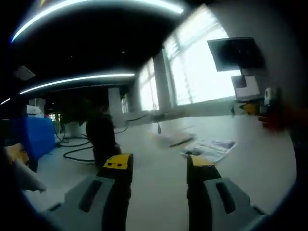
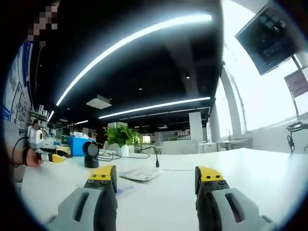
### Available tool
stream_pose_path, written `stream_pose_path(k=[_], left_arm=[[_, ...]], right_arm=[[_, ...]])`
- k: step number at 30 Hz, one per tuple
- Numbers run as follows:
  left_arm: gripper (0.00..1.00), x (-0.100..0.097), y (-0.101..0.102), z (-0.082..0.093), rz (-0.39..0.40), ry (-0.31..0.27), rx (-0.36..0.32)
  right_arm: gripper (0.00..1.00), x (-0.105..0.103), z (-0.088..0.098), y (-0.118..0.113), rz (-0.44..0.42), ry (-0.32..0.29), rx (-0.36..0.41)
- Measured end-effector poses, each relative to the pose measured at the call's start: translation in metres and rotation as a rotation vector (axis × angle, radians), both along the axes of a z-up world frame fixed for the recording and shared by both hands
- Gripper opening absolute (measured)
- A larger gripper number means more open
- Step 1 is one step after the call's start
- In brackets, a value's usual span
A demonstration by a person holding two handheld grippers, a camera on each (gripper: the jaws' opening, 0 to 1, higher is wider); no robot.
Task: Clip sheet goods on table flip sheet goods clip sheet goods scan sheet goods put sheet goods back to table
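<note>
In the left gripper view a printed sheet (image 1: 211, 148) lies flat on the white table (image 1: 159, 192), ahead and right of my left gripper (image 1: 159, 163). A paler, blurred sheet (image 1: 171, 139) lies just beyond it. The left jaws stand open with nothing between them. The black scanner (image 1: 101, 137) stands ahead to the left. In the right gripper view my right gripper (image 2: 155, 175) is open over the table (image 2: 250, 168), and a sheet (image 2: 139, 174) lies just past its tips. The scanner (image 2: 90, 154) stands further left. The left gripper (image 2: 45, 155) shows at the left edge in a hand.
A cable (image 2: 155, 159) runs across the table behind the sheet. A potted plant (image 2: 120, 137) and a blue box (image 2: 77, 144) stand at the far side. A monitor (image 1: 236, 53) hangs by the windows. The right gripper (image 1: 262, 108) shows at the right edge.
</note>
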State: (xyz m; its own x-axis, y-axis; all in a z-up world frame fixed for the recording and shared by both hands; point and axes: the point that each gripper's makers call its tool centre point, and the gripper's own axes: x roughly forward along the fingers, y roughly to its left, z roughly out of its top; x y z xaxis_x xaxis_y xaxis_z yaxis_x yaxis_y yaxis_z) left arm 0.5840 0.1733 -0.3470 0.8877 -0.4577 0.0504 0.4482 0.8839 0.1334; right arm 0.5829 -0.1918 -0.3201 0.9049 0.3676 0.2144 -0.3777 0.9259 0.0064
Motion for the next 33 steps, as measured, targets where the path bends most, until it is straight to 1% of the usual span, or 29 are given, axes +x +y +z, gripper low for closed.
stream_pose_path(k=[5,7,13,15,18,22,25,30,33], left_arm=[[0.37,0.000,0.000,-0.001,0.001,0.004,0.006],[0.37,0.001,0.001,-0.001,0.004,0.006,-0.001],[0.37,0.002,0.005,0.001,0.009,0.011,-0.039],[0.37,0.002,0.005,0.001,0.008,0.008,-0.043],[0.37,0.002,0.006,0.002,0.010,0.001,-0.045],[0.37,0.002,0.007,0.003,0.009,0.001,-0.056],[0.37,0.002,0.008,0.004,0.011,0.000,-0.060],[0.38,0.003,0.011,0.003,0.023,0.008,-0.068],[0.38,0.003,0.010,0.003,0.023,0.003,-0.063]], right_arm=[[0.57,-0.004,-0.003,0.014,0.022,0.000,-0.066],[0.57,-0.005,-0.002,0.015,0.023,-0.002,-0.072],[0.53,-0.006,0.001,0.012,0.019,-0.001,-0.039],[0.53,-0.005,-0.001,0.010,-0.001,0.005,-0.060],[0.52,-0.004,-0.002,0.010,-0.002,0.012,-0.058],[0.43,-0.004,-0.005,0.011,0.000,0.027,-0.065],[0.42,-0.003,-0.007,0.011,0.004,0.036,-0.062],[0.31,-0.004,-0.008,0.012,0.018,0.041,-0.054],[0.31,-0.004,-0.009,0.012,0.026,0.043,-0.054]])
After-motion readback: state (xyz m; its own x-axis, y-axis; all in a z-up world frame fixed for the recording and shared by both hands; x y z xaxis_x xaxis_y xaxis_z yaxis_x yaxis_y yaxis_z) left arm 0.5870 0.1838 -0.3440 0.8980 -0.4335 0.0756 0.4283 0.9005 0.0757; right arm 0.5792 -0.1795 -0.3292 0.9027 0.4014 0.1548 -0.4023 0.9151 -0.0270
